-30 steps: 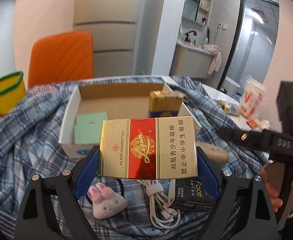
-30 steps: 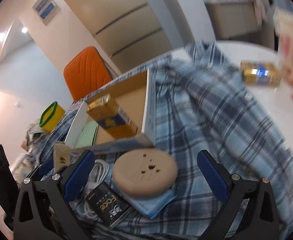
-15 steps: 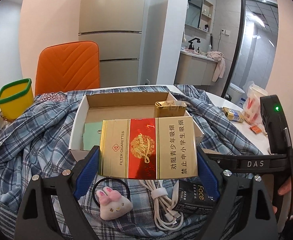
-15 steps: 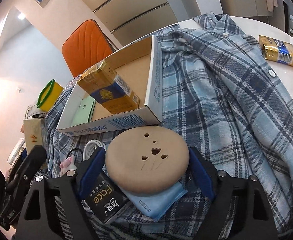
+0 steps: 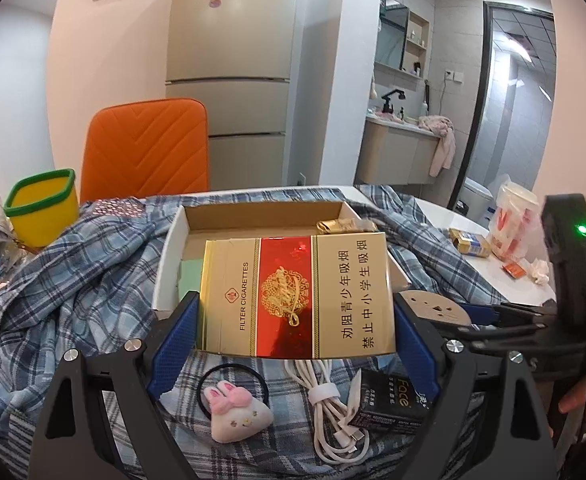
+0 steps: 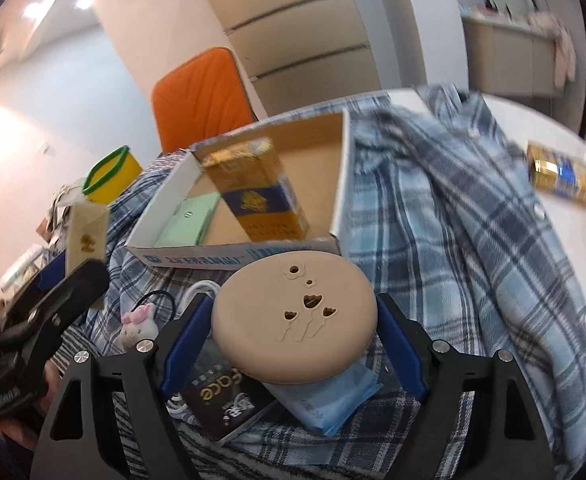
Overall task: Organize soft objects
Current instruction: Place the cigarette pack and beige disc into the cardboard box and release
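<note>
The left gripper pinches a gold and red cigarette pack across its long axis, which runs from nine to three o'clock in the left wrist view; its printed face is turned toward the camera and the blue pads press on both short ends. Behind it, toward twelve o'clock, sits an open cardboard box on a plaid shirt. At six o'clock below the pack lie a hair tie with a plush rabbit, a coiled white cable and a small black packet (the word "Face" is printed on it).

The right gripper has just been closing its jaws, and a round tan disc with cut-out holes now lies flat between them, its edges touching both blue pads. The disc rests over a pale blue pouch and the black packet. At twelve o'clock from it, a gold and blue pack stands tilted inside the box, beside a green card.
</note>
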Demonstrator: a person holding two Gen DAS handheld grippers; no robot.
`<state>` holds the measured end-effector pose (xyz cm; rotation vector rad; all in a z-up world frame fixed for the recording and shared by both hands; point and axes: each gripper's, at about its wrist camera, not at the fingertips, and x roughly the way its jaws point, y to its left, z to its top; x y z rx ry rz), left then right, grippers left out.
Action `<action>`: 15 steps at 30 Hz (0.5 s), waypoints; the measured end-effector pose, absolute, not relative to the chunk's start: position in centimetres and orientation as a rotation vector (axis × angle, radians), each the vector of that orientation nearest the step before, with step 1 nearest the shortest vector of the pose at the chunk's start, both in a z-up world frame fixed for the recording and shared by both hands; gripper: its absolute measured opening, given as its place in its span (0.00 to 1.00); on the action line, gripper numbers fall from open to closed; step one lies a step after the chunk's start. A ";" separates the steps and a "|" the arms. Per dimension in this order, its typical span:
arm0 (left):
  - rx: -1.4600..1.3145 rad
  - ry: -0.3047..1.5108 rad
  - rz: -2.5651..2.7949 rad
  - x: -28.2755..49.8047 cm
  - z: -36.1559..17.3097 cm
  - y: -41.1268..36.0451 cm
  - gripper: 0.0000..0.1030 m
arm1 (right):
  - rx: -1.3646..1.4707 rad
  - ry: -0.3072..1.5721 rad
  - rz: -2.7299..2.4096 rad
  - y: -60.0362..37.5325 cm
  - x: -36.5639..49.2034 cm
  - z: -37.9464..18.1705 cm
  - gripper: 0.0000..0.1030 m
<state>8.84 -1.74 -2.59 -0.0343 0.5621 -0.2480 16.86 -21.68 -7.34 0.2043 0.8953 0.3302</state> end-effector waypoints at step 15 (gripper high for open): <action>0.022 0.406 -0.161 6.0 3.3 -1.0 0.86 | 0.087 0.787 0.358 -19.4 15.2 -3.3 0.81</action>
